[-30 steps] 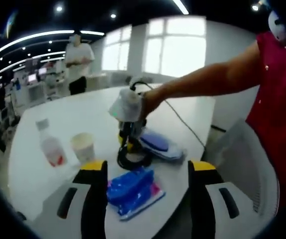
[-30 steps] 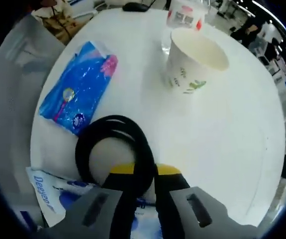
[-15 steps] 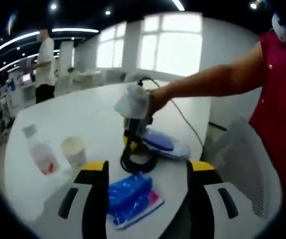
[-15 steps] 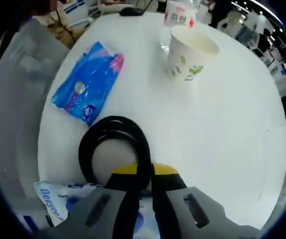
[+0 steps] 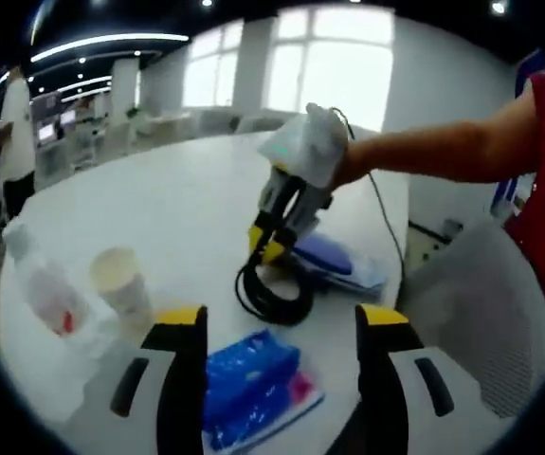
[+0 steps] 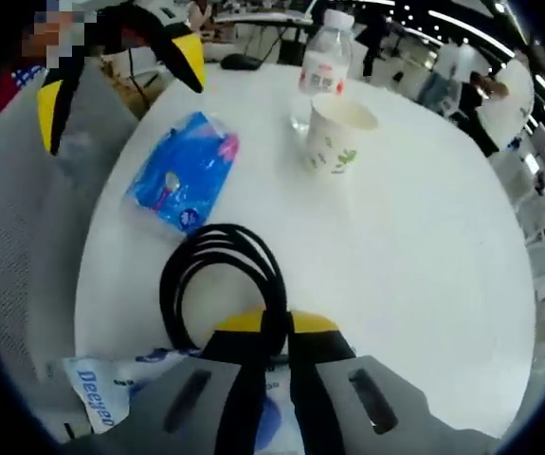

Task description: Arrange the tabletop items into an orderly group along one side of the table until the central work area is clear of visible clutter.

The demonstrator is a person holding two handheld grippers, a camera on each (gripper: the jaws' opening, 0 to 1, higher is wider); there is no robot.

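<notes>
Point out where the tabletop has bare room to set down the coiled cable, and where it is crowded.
Bare white table spreads beyond the paper cup and to the right of the black cable coil, which the right gripper pinches. Crowded: the near edge, where the blue packet, coil and printed pouch cluster; the bottle stands behind the cup.

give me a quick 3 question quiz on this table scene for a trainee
1. True or false: the right gripper is shut on the black cable.
2. What stands right next to the paper cup? A) a water bottle B) a stapler C) a mug
3. Fill in: the blue packet lies between the jaws of the open ____ gripper.

Key: 1 true. 2 A, the water bottle. 3 left.
</notes>
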